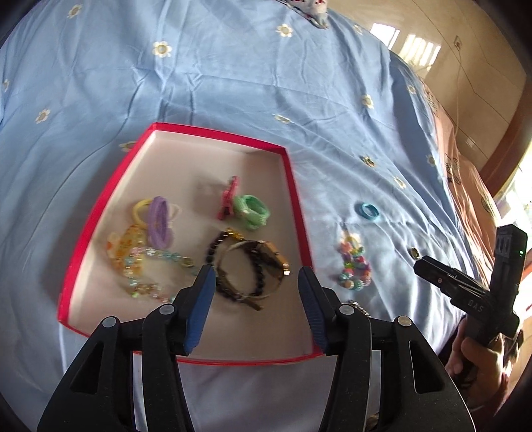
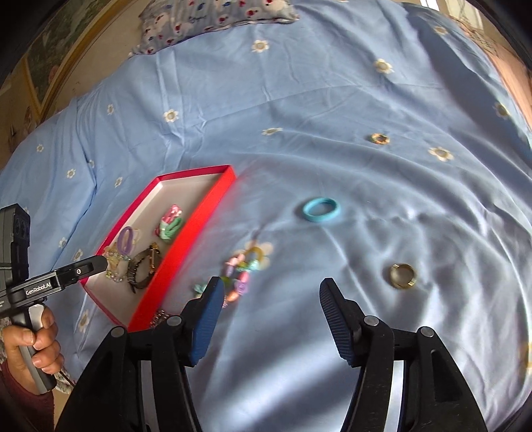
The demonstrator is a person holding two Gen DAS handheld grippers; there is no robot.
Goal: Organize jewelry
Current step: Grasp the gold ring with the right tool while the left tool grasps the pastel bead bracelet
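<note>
A pale blue bedsheet [image 2: 332, 149] with small daisies covers the bed, a patterned pillow [image 2: 212, 16] at its head. The red box [image 1: 292, 186] holds hair ties, beads and a watch [image 1: 262, 266]. Outside lie a blue ring [image 2: 321, 209], gold ring [image 2: 403, 275] and blurred bead bracelet [image 2: 241, 274]. Left gripper [image 1: 254, 282] and right gripper [image 2: 269, 292] both gape, empty. A chain [image 1: 359, 307] by the box is mostly hidden.

A blue sheet [image 2: 332, 109] with daisy prints is covering the whole bed, lying creased and catching glare toward five o'clock. A flowered pillow [image 2: 212, 20] is sitting up at eleven o'clock. Wooden floor [image 1: 465, 66] is showing at two o'clock in the left view, sunlit.
</note>
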